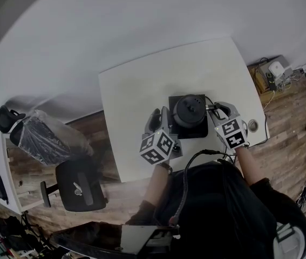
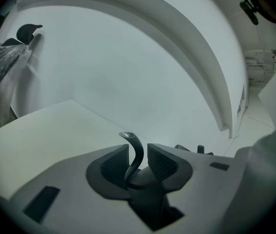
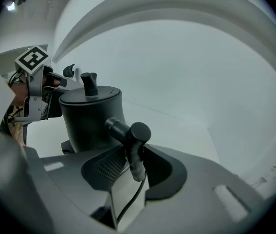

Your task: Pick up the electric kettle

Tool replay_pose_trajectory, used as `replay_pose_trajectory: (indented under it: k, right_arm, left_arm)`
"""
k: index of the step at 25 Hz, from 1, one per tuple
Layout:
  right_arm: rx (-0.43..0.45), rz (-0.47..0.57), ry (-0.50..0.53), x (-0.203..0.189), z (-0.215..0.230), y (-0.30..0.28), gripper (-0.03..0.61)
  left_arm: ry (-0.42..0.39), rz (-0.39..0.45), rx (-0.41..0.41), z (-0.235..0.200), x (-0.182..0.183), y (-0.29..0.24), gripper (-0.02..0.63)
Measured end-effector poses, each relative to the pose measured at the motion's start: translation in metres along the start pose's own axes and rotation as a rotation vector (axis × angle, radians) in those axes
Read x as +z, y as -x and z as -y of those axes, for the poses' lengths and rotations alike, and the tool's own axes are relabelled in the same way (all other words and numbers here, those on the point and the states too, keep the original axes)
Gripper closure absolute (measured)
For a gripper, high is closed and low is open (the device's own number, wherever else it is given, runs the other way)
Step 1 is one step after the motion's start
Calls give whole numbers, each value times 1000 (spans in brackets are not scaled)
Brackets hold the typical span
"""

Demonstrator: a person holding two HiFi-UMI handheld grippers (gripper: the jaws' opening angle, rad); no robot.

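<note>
A black electric kettle (image 1: 189, 111) stands on its square base (image 1: 201, 131) near the front edge of the white table (image 1: 142, 85). My left gripper (image 1: 161, 118) is at the kettle's left side. In the left gripper view its jaws (image 2: 138, 161) are closed around the thin curved spout (image 2: 136, 152). My right gripper (image 1: 217, 111) is at the kettle's right side. In the right gripper view the kettle body (image 3: 91, 118) stands just left of the jaws, and the pads of this gripper (image 3: 133, 162) press on the black handle (image 3: 130, 135).
A thin cord (image 3: 128, 204) runs down under the right jaws. On the floor to the left stand a black office chair (image 1: 80, 182) and a plastic-wrapped item (image 1: 45, 136). Power gear and cables (image 1: 274, 72) lie beyond the table's right edge.
</note>
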State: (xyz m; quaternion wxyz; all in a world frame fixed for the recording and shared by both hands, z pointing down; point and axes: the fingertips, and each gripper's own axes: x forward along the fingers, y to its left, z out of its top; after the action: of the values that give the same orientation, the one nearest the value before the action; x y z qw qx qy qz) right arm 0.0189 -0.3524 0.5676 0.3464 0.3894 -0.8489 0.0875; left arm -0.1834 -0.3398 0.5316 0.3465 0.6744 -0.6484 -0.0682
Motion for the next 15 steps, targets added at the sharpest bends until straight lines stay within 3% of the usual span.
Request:
replay_pose_trajectory:
  k: [3, 15]
  right_arm:
    - [1, 0, -2, 0, 0, 0, 471]
    - [-20, -5, 31, 0, 1, 0, 479]
  left_arm:
    - [-12, -9, 20, -3, -1, 1, 553]
    - [-110, -33, 34, -1, -1, 0, 571]
